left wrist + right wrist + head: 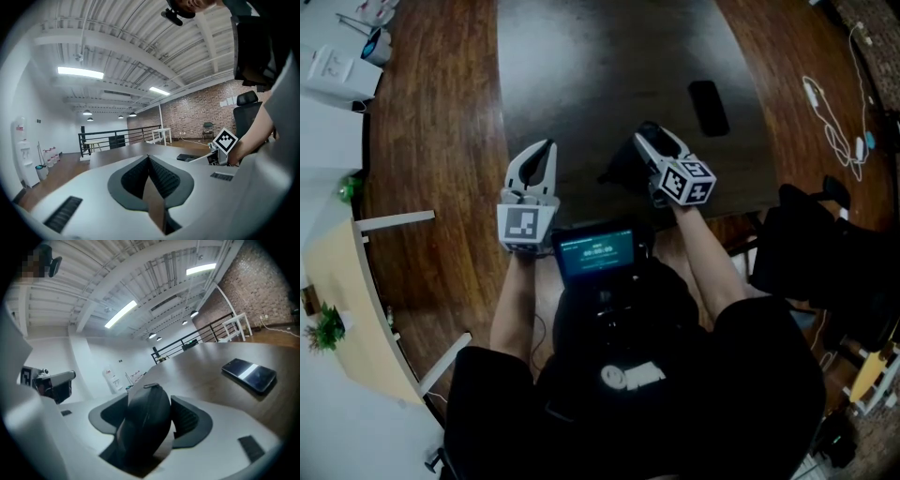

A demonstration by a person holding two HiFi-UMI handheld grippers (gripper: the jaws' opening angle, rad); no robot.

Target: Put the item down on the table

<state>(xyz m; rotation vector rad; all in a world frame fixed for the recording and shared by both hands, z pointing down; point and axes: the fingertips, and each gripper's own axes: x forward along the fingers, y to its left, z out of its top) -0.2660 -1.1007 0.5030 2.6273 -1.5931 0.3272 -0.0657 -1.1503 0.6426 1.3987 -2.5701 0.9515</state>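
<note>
A black zippered case sits upright between the jaws of my right gripper, and both pads lie against its sides. In the head view the right gripper hovers over the near edge of the dark table, with the black case a dark shape just to its left. My left gripper points over the table's near left part. Its jaws are shut together with nothing between them.
A black phone lies flat on the table, far right of the right gripper, and shows as the phone in the right gripper view. A black office chair stands at the right, white cables lie on the wooden floor, and a pale desk is at the left.
</note>
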